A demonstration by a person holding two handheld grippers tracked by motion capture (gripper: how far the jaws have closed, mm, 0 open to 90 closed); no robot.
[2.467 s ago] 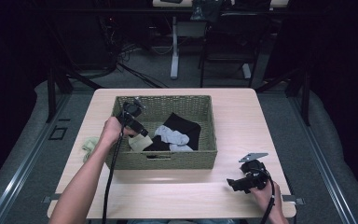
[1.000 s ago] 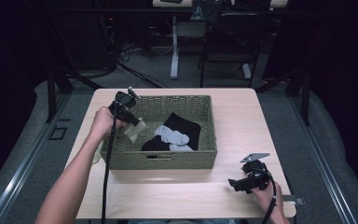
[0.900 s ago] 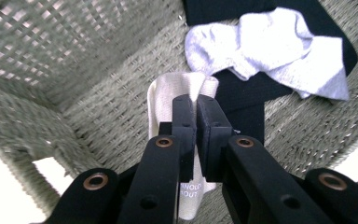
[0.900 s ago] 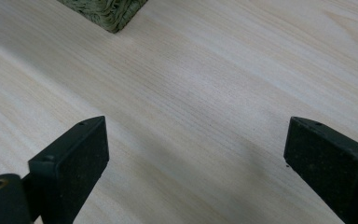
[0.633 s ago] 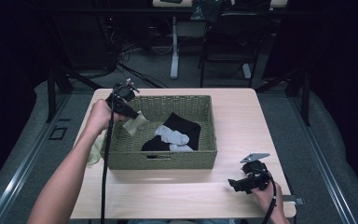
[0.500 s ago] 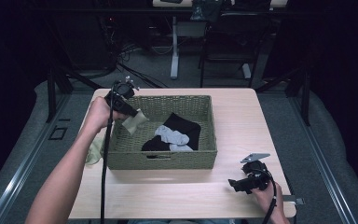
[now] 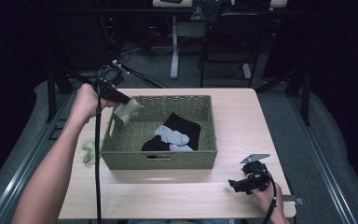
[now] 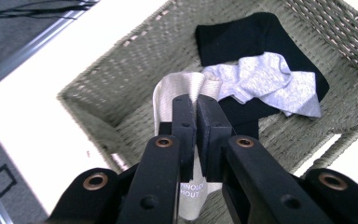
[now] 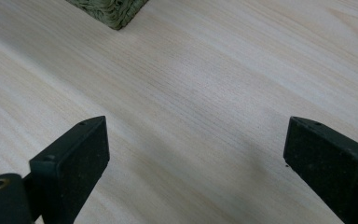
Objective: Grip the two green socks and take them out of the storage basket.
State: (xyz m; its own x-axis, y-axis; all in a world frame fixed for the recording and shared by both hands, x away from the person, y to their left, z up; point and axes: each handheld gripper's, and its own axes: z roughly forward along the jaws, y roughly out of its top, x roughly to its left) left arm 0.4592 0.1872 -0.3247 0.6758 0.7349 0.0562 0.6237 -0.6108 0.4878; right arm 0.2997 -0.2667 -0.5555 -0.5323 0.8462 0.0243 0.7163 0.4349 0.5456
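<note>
Beige sock (image 8: 179, 93) hangs pinched in the left hand-held gripper (image 8: 196, 100), raised over the woven basket's (image 7: 158, 161) left rim. Black and grey garments (image 7: 175, 135) lie inside. Right hand-held gripper (image 9: 196, 154) rests released on the wooden surface (image 9: 191, 70).

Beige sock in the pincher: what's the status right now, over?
Left gripper shut on beige sock, above basket corner. Right gripper open, over bare table. Nothing in the way.
</note>
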